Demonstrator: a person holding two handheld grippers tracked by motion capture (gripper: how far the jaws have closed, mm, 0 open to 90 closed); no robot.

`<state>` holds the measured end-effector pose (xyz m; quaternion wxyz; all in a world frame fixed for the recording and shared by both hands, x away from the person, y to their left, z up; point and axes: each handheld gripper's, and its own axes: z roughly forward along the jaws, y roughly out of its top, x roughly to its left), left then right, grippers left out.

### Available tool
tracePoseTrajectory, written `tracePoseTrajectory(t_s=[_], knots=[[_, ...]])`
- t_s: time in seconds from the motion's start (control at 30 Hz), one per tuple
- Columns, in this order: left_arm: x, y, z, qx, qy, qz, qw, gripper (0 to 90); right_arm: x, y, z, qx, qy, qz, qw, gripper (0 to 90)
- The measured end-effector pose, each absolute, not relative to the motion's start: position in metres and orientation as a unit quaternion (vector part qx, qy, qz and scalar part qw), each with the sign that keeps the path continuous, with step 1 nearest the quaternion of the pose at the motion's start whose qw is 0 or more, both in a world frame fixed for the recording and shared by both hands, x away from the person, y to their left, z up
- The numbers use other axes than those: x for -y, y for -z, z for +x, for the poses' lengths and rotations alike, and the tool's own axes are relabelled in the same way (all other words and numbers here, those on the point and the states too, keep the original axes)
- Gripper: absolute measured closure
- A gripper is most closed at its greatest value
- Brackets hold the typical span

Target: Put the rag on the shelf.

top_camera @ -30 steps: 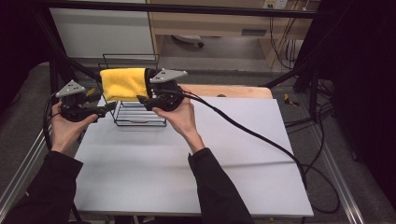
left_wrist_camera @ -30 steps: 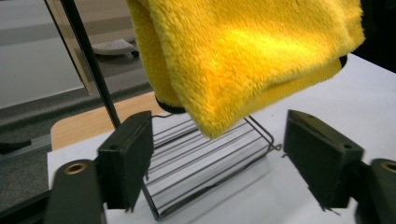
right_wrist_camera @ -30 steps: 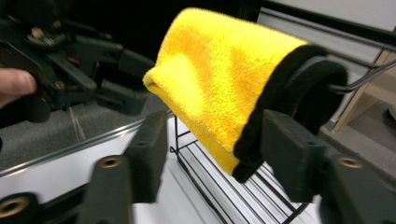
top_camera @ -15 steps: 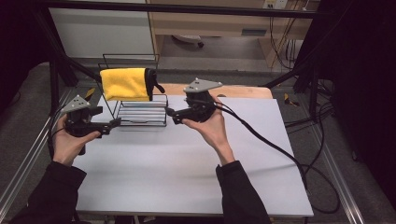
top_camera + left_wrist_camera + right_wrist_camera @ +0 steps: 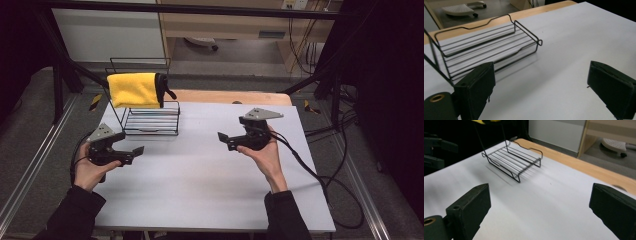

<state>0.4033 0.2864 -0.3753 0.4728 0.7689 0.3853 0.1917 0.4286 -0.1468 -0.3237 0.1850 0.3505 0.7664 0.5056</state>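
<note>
Nearest the camera, a person's dark-sleeved forearms reach in over a white table point(image 5: 200, 195), each hand holding a two-jaw gripper above the tabletop. At the table's left edge, the left hand point(image 5: 86, 171) holds the left gripper point(image 5: 134, 151) with its grey three-cornered plate on top and its jaws pointing toward the middle of the table. Seen along its own jaws, the left gripper point(image 5: 541, 92) has them spread wide apart, with nothing but bare white tabletop between them. Toward the right side, the right hand point(image 5: 264, 151) cradles the right gripper point(image 5: 223, 138) from below, its jaws facing left and its black cable point(image 5: 320, 180) trailing off the table's right side. From its own camera, the right gripper point(image 5: 540, 210) likewise stands with jaws parted wide and empty.

Farther back, well apart from both tools, a black wire rack point(image 5: 150, 120) sits on the far left part of the table, its slatted lower shelf open to view. Draped over the rack's upper bar is a yellow cloth point(image 5: 135, 90), hanging folded with a dark edge showing at its right end. Beyond the white surface runs a wooden table edge point(image 5: 230, 96), and past that a grey floor point(image 5: 240, 65).
</note>
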Motion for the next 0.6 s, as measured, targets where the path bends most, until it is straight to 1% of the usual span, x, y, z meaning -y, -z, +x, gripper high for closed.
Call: tracePoseTrajectory(t_s=[0.2,0.4,0.6], knots=[[-0.278,0.398,0.398,-0.373,-0.176,0.784,0.465,7.9,0.181,0.351,0.417,-0.766,-0.495,0.372,0.175,1.6],[-0.274,0.418,0.393,-0.368,-0.164,0.792,0.459,7.9,0.211,0.381,0.405,-0.763,-0.484,0.394,0.165,0.7],[-0.273,0.43,0.39,-0.357,-0.159,0.807,0.443,8.0,0.235,0.406,0.395,-0.764,-0.472,0.41,0.159,0.7]])
